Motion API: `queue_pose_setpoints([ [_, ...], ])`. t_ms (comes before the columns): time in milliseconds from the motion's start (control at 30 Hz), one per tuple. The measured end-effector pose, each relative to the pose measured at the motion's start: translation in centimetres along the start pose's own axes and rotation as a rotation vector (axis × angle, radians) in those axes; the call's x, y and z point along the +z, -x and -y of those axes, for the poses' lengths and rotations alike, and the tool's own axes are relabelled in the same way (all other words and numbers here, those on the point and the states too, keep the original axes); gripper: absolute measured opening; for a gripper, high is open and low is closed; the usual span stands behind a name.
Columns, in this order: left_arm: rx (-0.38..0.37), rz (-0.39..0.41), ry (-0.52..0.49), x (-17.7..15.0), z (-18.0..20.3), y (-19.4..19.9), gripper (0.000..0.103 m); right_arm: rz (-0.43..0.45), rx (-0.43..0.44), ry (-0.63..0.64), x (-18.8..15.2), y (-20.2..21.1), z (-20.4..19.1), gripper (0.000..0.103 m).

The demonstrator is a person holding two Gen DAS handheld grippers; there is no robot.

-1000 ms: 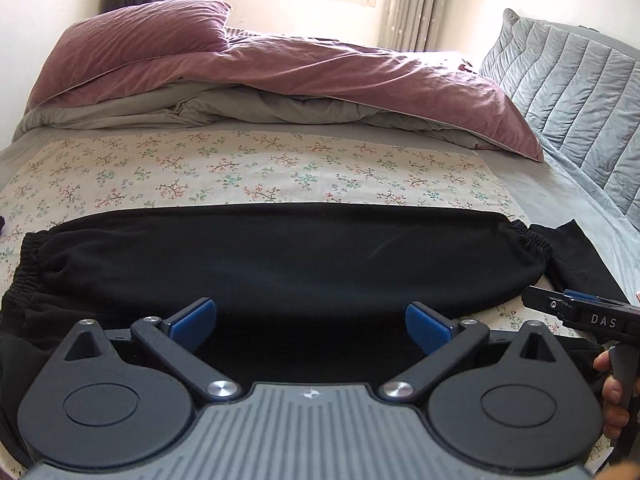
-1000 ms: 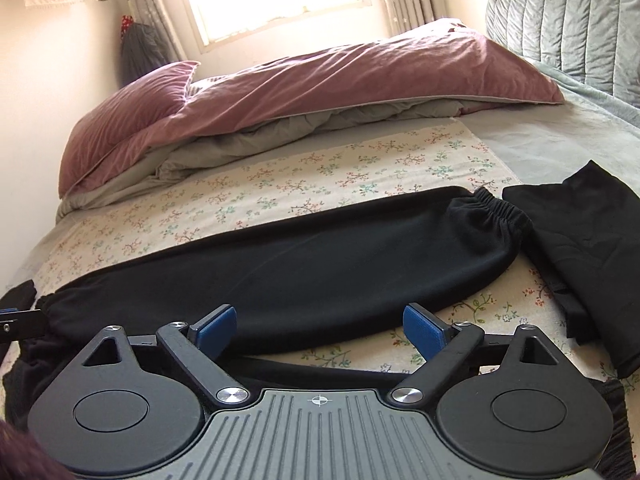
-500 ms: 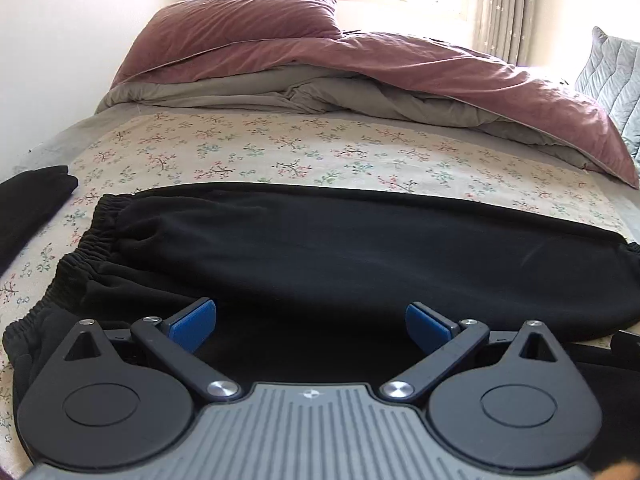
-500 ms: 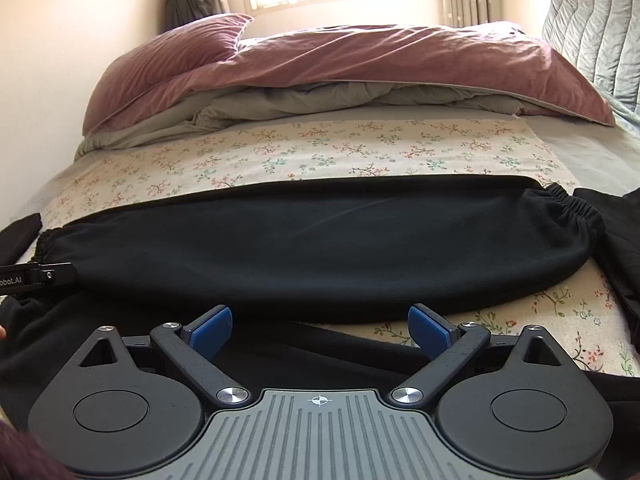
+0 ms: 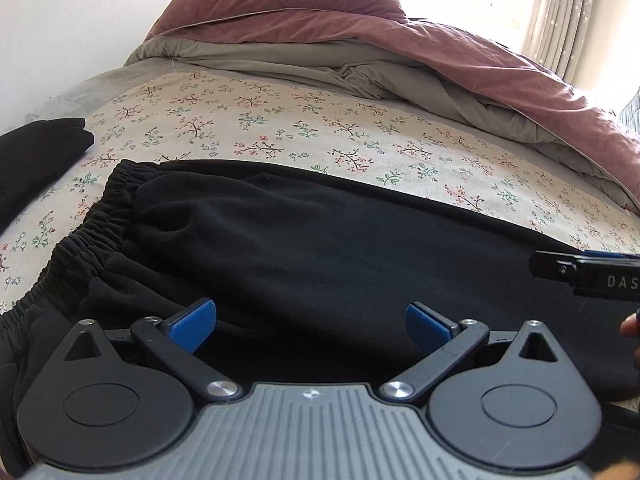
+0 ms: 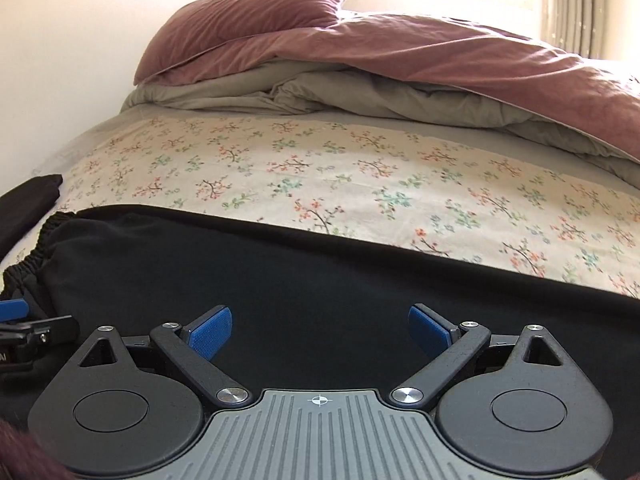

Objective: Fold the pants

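Observation:
Black pants (image 5: pixel 328 248) lie lengthwise across the flowered sheet, legs stacked, with gathered elastic cuffs (image 5: pixel 104 216) at the left end. My left gripper (image 5: pixel 311 323) hovers low over the cloth near the cuff end, blue pads wide apart, holding nothing. My right gripper (image 6: pixel 319 331) is open too, low over the middle of the pants (image 6: pixel 320 276), nothing between its pads. The right gripper's tip (image 5: pixel 588 276) shows at the right edge of the left wrist view. The left gripper's tip (image 6: pixel 24 332) shows at the left edge of the right wrist view.
A flowered sheet (image 5: pixel 280 128) covers the bed. A mauve and grey duvet (image 5: pixel 400 52) and pillow (image 6: pixel 248 20) are heaped at the far side. Another black garment (image 5: pixel 36 156) lies at the left edge. A wall stands on the left, a curtained window behind.
Both grippers have swung left along the pants and dropped closer to the cloth. The cuffs at the left end now fill more of the left wrist view. Both stay open.

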State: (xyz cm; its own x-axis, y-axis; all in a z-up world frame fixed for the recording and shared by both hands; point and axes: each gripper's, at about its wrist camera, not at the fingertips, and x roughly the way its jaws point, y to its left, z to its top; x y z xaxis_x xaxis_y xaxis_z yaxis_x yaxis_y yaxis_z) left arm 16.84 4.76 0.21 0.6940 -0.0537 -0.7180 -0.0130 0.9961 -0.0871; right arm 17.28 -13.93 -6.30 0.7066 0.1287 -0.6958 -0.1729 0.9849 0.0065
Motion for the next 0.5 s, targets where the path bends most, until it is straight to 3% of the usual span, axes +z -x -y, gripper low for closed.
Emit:
queue_pose_setpoints([
  [267,-0.021,-0.034,0.019,0.1,-0.6,-1.9,0.103,-0.059,0.01,0.207,3.4,-6.9,-2.0,0.096],
  [400,-0.013,-0.058,0.036,0.1,-1.2,-2.7,0.103,-0.119,-0.006,0.237,3.9,-9.8,-1.0,0.094],
  [500,-0.01,-0.069,0.051,0.0,-1.5,-2.9,0.103,-0.139,0.028,0.177,4.4,-11.0,0.6,0.094],
])
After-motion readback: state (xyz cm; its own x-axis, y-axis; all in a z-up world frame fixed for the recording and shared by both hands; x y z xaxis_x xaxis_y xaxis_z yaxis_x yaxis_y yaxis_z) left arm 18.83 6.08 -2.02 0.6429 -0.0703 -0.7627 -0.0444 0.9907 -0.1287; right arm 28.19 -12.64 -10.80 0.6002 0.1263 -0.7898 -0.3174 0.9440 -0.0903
